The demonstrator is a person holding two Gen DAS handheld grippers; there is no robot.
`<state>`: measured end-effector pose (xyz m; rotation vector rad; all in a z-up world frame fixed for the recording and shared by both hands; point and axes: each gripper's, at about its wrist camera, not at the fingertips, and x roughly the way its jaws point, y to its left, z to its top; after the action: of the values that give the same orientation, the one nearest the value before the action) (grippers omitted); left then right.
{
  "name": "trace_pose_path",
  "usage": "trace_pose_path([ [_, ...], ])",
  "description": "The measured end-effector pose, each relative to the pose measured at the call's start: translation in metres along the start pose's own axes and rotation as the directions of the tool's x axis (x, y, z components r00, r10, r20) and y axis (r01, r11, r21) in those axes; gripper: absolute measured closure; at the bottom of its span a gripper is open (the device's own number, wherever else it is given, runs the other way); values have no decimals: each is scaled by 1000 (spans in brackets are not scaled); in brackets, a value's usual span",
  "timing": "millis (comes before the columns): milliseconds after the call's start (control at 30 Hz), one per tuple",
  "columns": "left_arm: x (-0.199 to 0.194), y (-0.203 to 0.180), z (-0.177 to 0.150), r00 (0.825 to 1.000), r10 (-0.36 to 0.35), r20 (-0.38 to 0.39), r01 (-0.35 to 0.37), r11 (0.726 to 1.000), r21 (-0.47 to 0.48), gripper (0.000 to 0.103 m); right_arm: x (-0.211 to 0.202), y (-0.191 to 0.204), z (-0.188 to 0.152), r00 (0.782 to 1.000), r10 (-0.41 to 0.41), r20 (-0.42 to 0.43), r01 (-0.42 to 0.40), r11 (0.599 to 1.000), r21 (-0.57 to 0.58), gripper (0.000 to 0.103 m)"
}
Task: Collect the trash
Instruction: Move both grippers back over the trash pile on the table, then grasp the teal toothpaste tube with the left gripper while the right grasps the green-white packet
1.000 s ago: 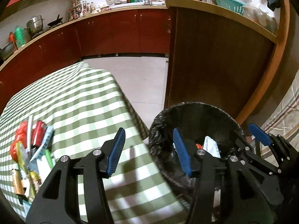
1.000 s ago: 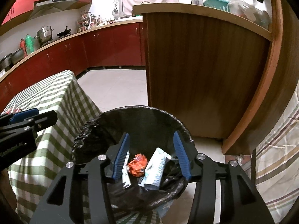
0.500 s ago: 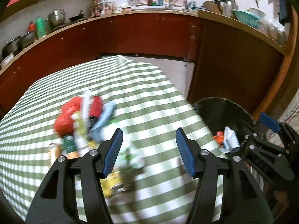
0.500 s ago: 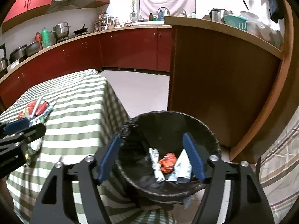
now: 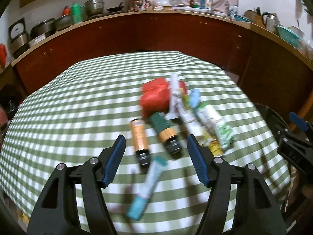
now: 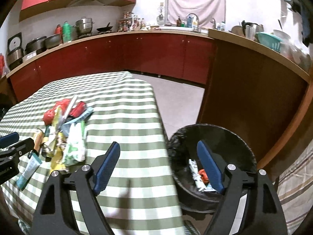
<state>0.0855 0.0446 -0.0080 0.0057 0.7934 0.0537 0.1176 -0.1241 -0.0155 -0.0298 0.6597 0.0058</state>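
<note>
Both views overlook table (image 5: 78,101), blurred.

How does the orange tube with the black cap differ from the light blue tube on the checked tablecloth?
The orange tube with the black cap is shorter and thicker; the light blue tube is longer and slimmer. The orange tube lies farther from the left gripper, past its fingertips; the blue tube lies nearer, running back between its open jaws. The orange tube points almost straight away; the blue one lies slanted. Both lie flat on the green checked tablecloth.
</note>
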Motion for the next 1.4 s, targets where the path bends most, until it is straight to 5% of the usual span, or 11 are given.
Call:
trace_pose_path([
  [700, 7, 15, -52, 995, -48, -91, 50, 998, 22, 41, -20, 40, -26, 999, 9, -38, -12, 998, -61, 24],
  [900, 7, 12, -58, 993, -77, -90, 80, 996, 32, 56, -27, 38, -33, 999, 1, -40, -4, 998, -64, 24],
  [1067, 4, 10, -59, 993, -94, -77, 98, 994, 51, 88, -30, 40, -32, 999, 2, -37, -4, 998, -68, 24],
  [1400, -20, 11, -64, 990, -130, -48, 133, 990, 58, 91, -33, 47, -34, 999, 21, -34, -23, 997, -73, 24],
])
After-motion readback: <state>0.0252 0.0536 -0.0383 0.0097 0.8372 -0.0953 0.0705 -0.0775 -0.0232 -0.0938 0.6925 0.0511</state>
